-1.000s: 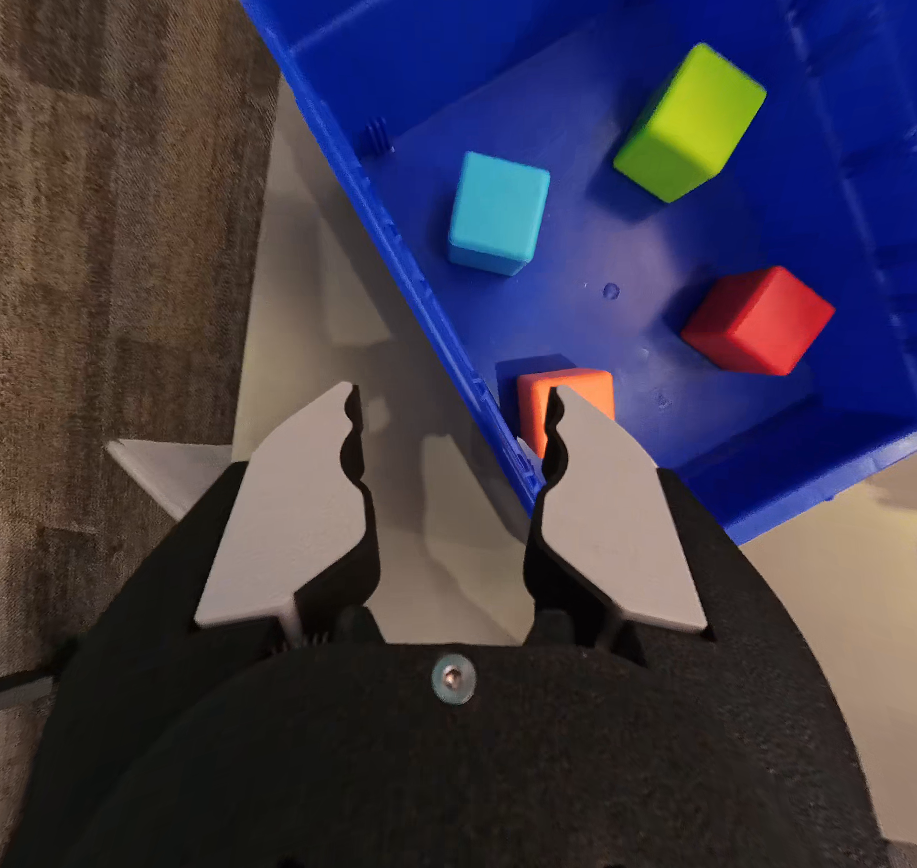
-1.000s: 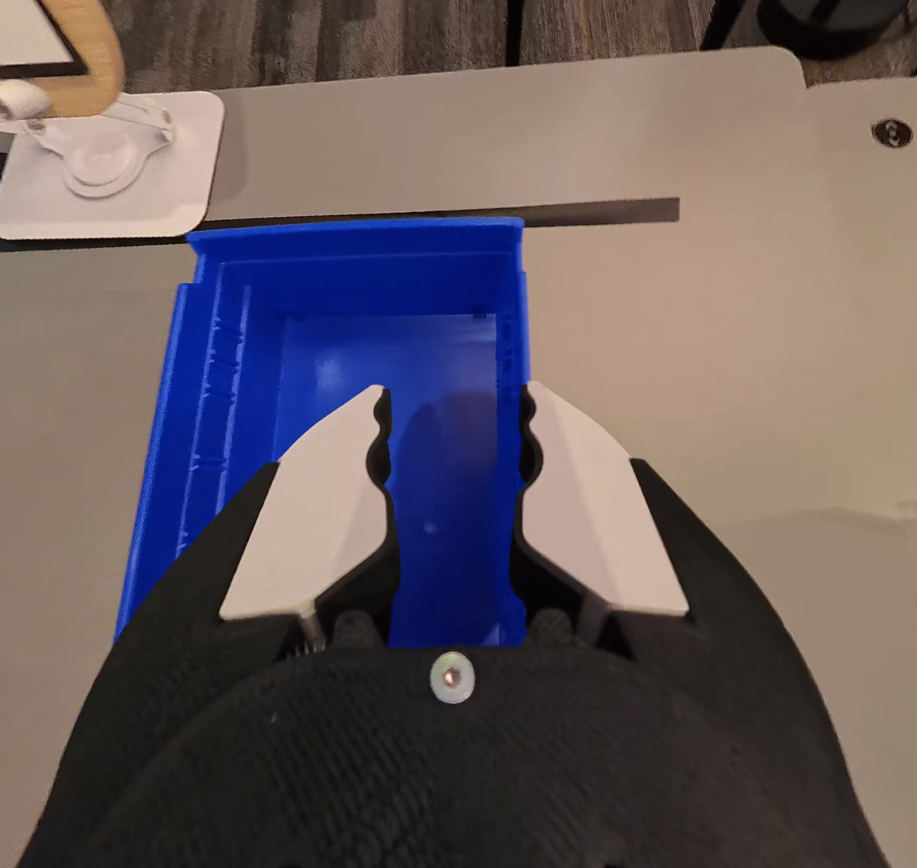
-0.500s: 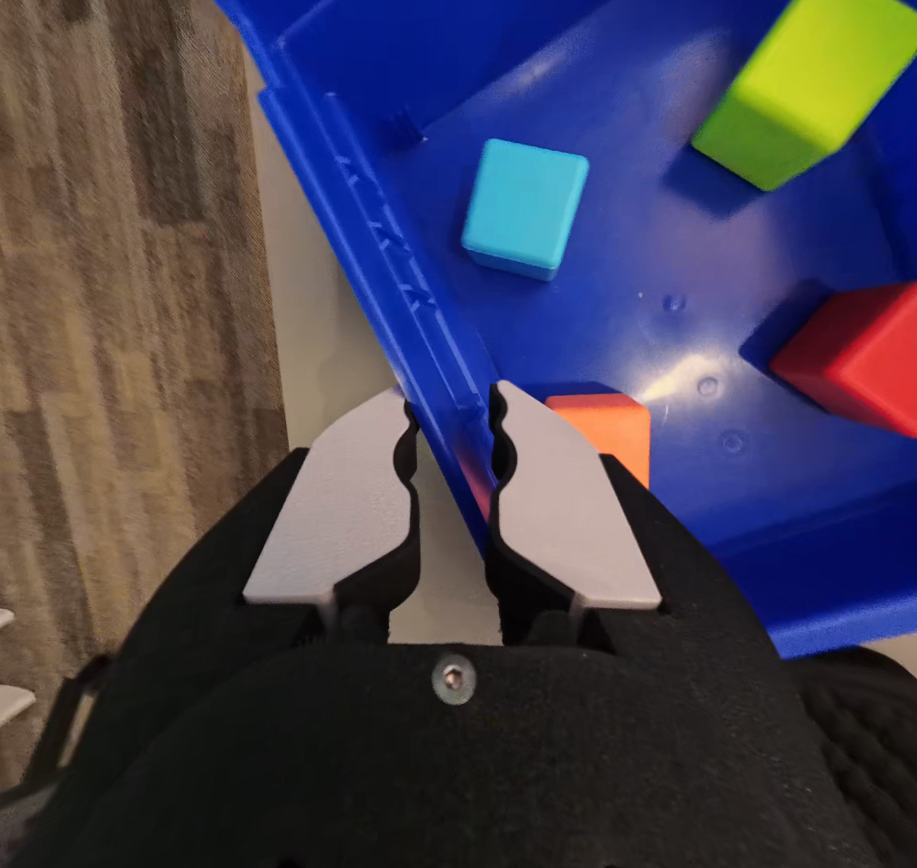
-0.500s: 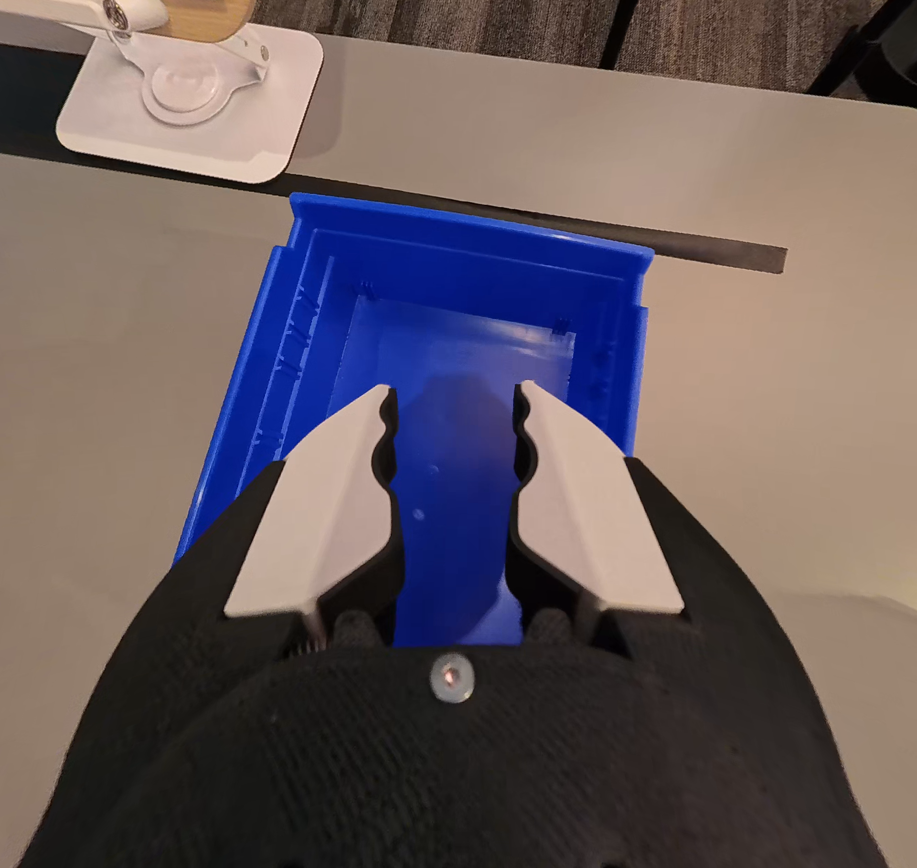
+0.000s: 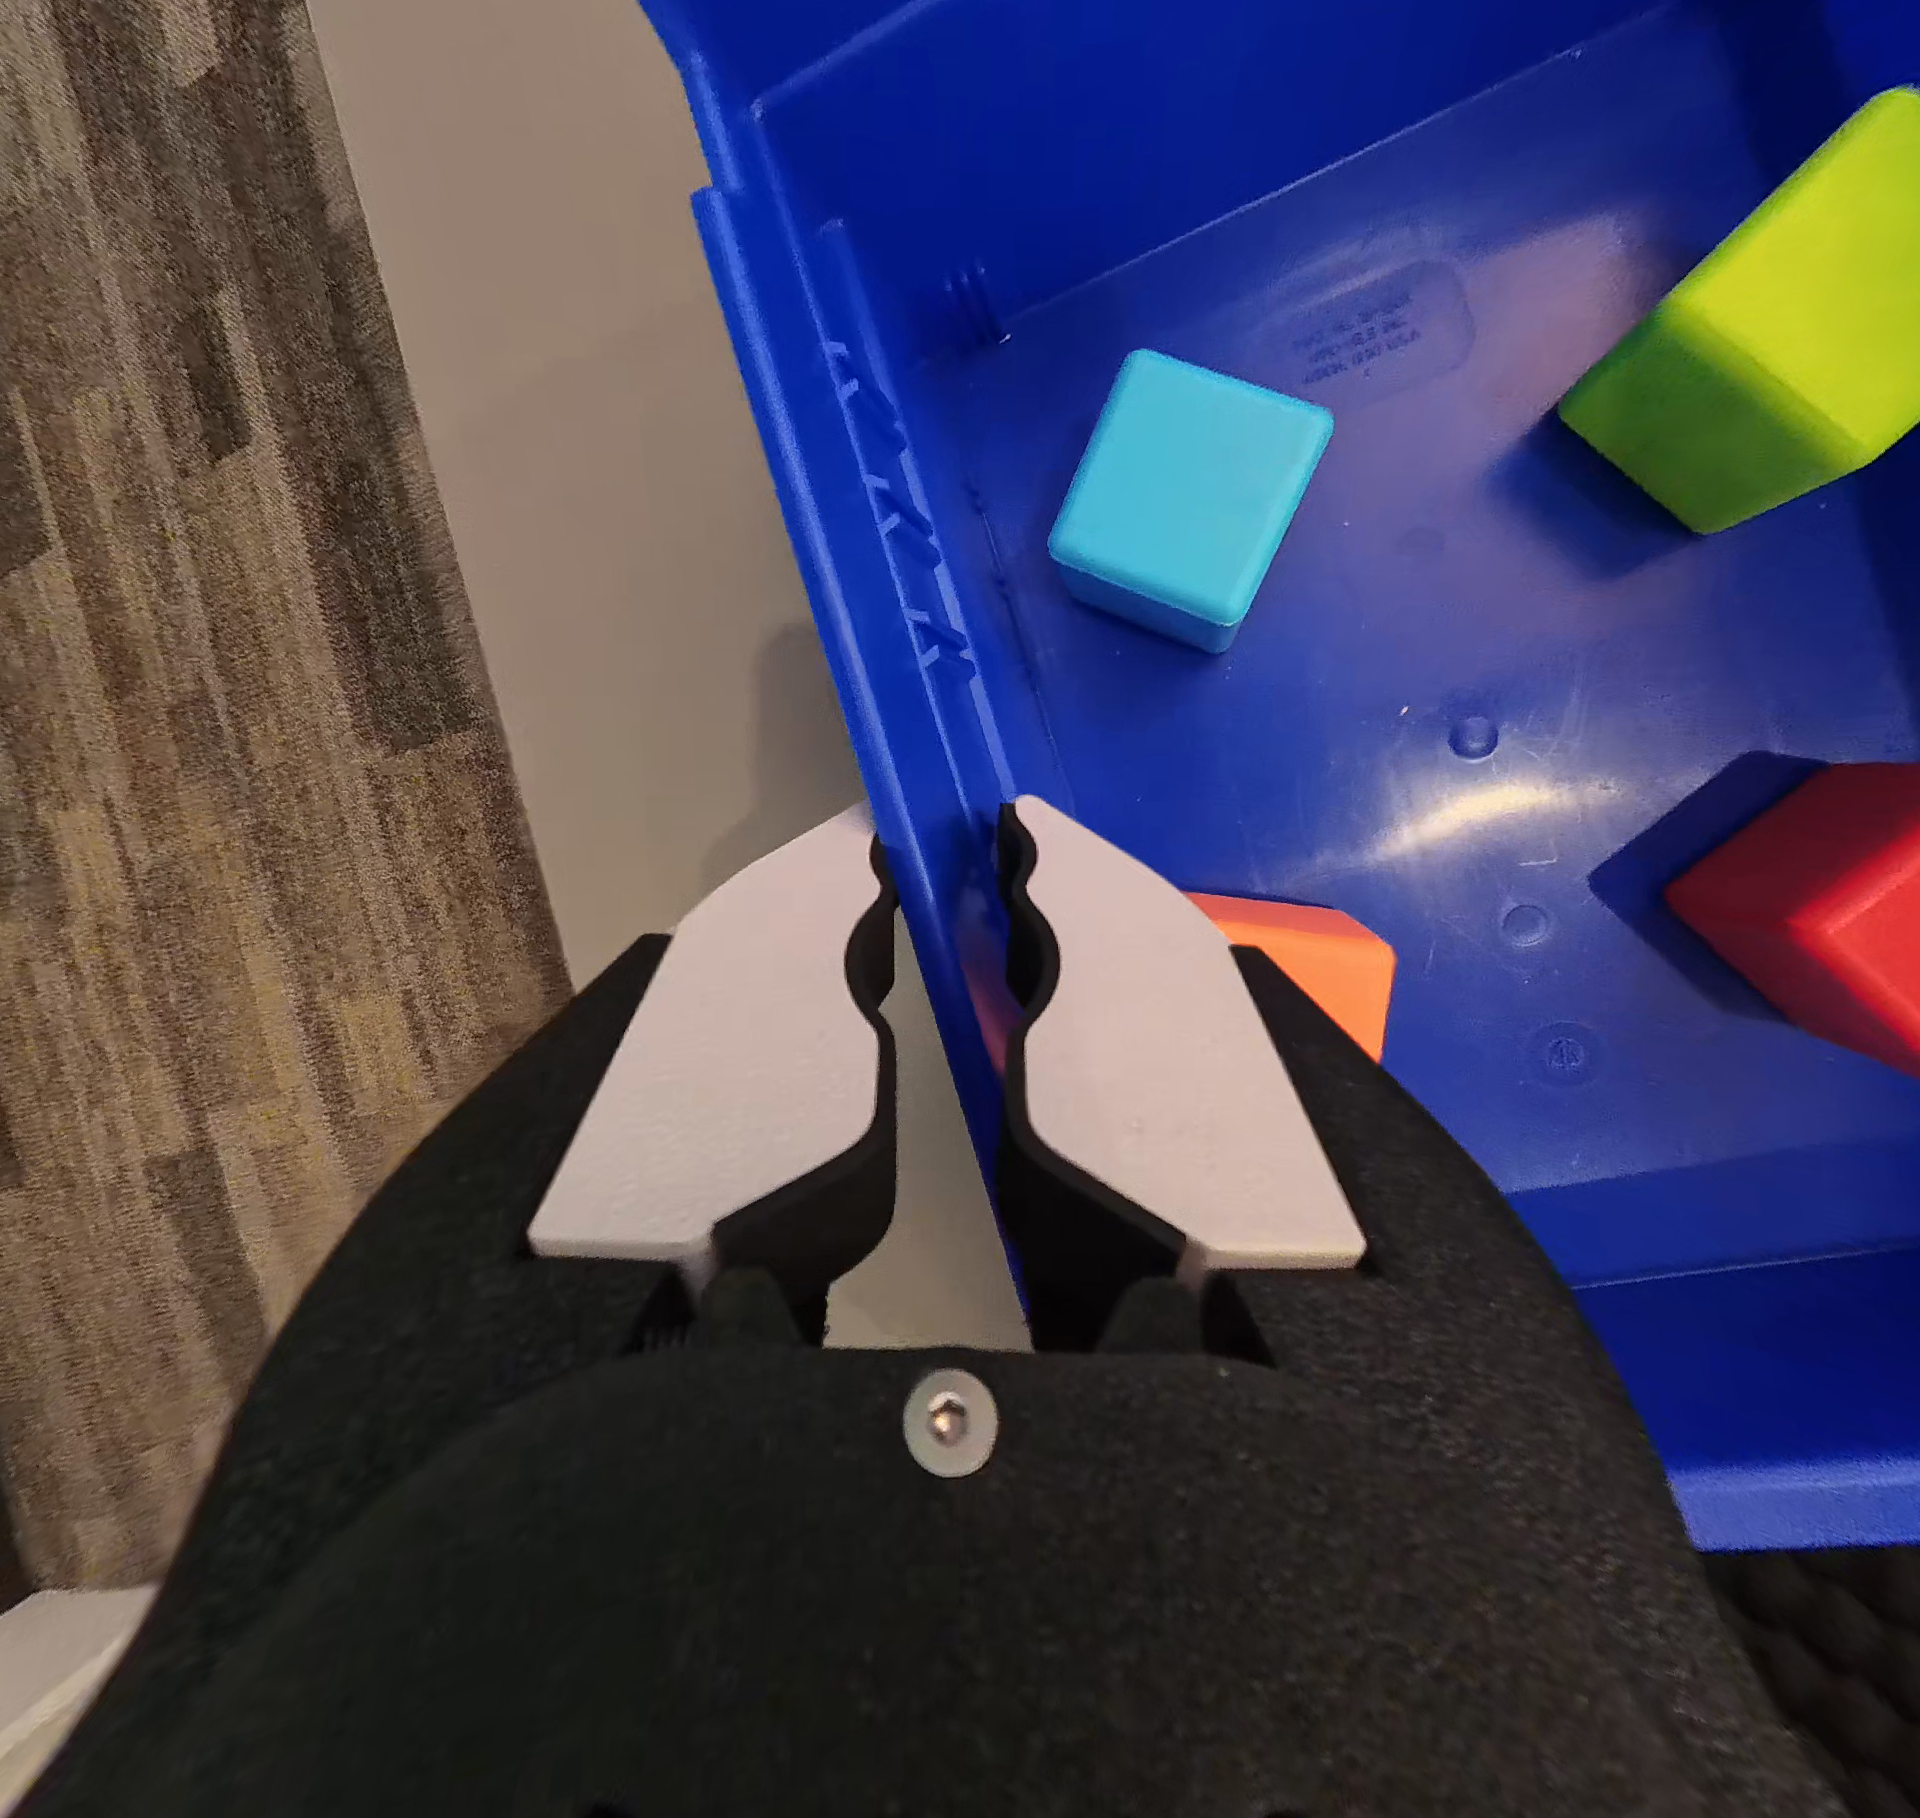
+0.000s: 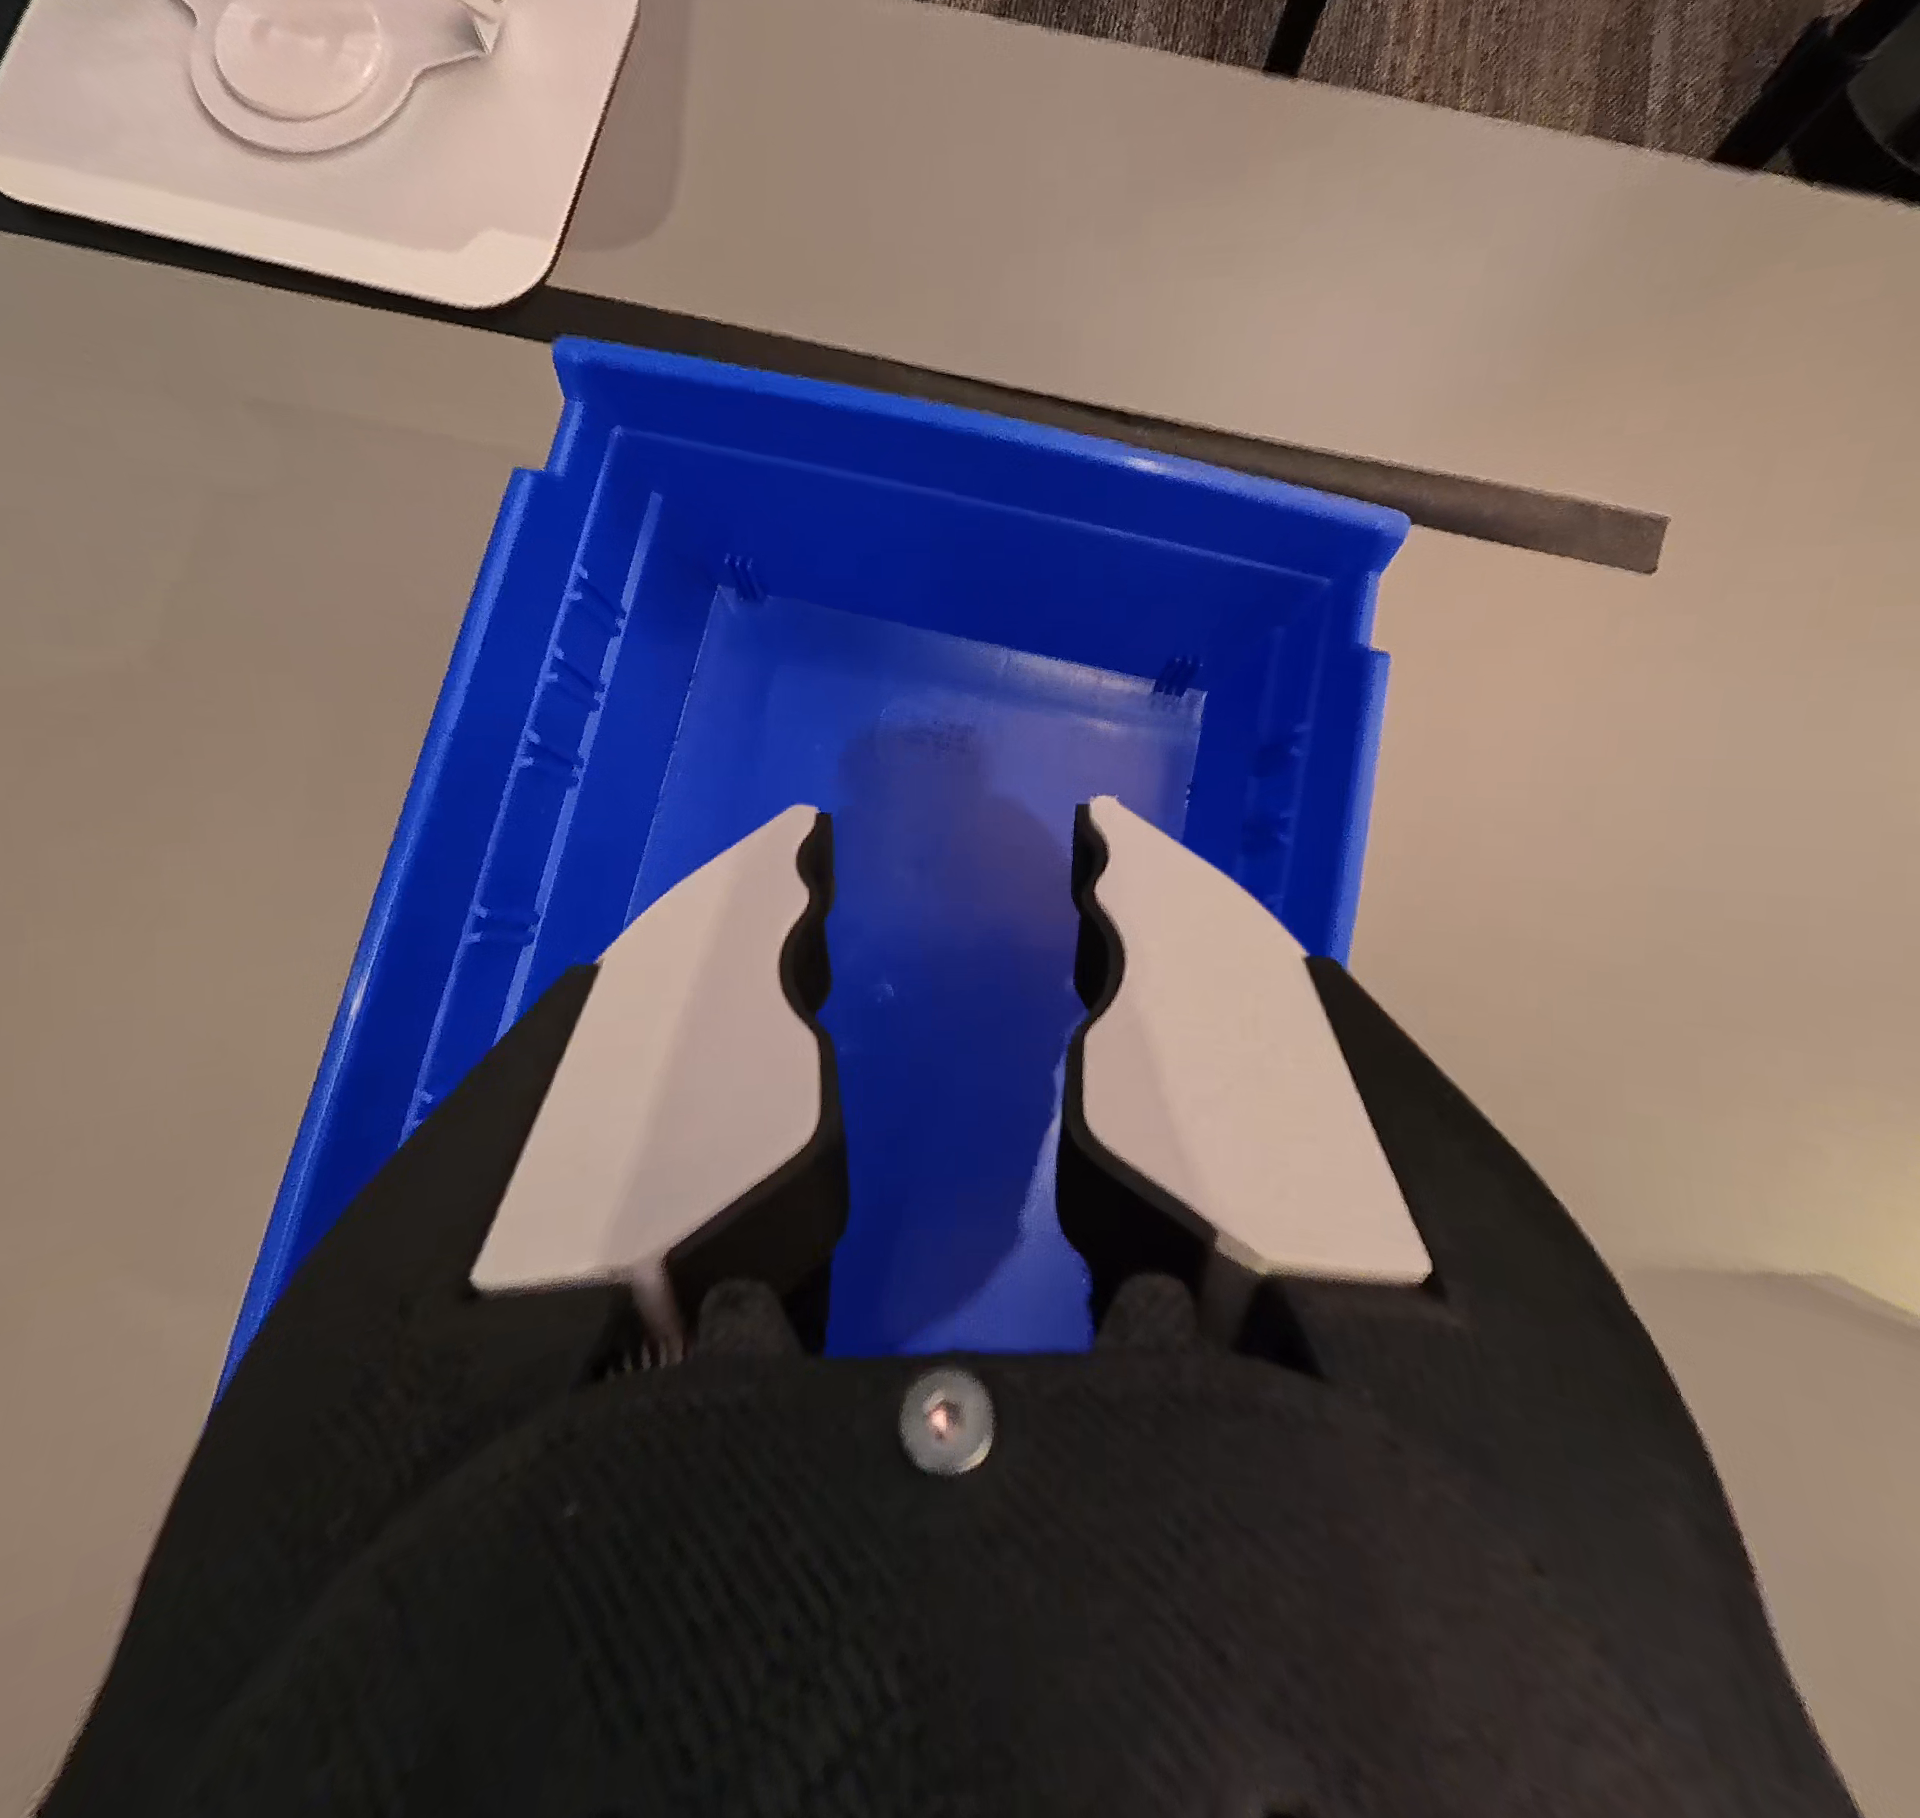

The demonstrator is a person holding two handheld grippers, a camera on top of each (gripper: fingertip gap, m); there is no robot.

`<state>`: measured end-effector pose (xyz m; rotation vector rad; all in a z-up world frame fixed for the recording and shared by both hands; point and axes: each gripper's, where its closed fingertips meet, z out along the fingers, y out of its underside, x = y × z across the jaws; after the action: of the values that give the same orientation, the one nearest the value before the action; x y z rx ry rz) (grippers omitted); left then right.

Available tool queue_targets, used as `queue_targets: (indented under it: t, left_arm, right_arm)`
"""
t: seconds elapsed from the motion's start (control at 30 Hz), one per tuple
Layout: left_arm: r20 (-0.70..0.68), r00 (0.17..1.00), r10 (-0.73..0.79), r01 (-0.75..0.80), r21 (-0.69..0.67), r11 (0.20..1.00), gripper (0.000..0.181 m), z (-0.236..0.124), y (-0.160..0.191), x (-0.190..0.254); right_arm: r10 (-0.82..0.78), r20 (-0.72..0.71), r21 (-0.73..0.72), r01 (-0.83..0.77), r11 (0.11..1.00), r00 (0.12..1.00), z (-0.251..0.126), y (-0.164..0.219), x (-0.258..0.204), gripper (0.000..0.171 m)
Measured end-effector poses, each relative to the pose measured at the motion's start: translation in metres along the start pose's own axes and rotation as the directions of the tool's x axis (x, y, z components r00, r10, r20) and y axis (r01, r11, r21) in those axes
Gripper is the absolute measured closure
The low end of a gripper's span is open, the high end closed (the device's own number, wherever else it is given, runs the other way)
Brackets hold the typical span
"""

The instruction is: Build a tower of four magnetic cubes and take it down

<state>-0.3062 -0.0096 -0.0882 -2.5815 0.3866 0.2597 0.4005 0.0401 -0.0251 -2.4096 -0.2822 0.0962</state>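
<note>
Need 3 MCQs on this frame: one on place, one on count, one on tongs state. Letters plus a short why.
1. Where does the orange cube lie?
A. in the blue bin with the cubes, beside the left tongs
B. on the table
C. on the cyan cube

2. How many cubes show in that bin?
A. two
B. four
C. six

3. What state are the left tongs in?
A. wide open over the table
B. shut on the bin's side wall
C. shut on a cube

Key: 1 A, it sits on the bin floor by the inner finger. 2 B, cyan, green, red, orange. 3 B, one finger lies either side of the wall.
</note>
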Motion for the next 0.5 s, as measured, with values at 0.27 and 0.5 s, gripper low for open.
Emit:
queue_targets:
  t: [0.27, 0.5]
  left_arm:
    - [-0.051, 0.995, -0.086, 0.1, 0.395, 0.913, 0.13, -0.082, -0.04, -0.011]
    - [-0.255, 0.954, 0.161, 0.113, 0.798, 0.592, 0.117, -0.191, -0.08, 0.049]
  right_arm:
    - [-0.151, -0.192, 0.348, 0.211, 0.913, 0.97, -0.046, -0.055, 0.007, 0.121]
    - [-0.214, -0.224, 0.6, 0.307, 0.739, 0.951, -0.084, -0.079, -0.017, 0.102]
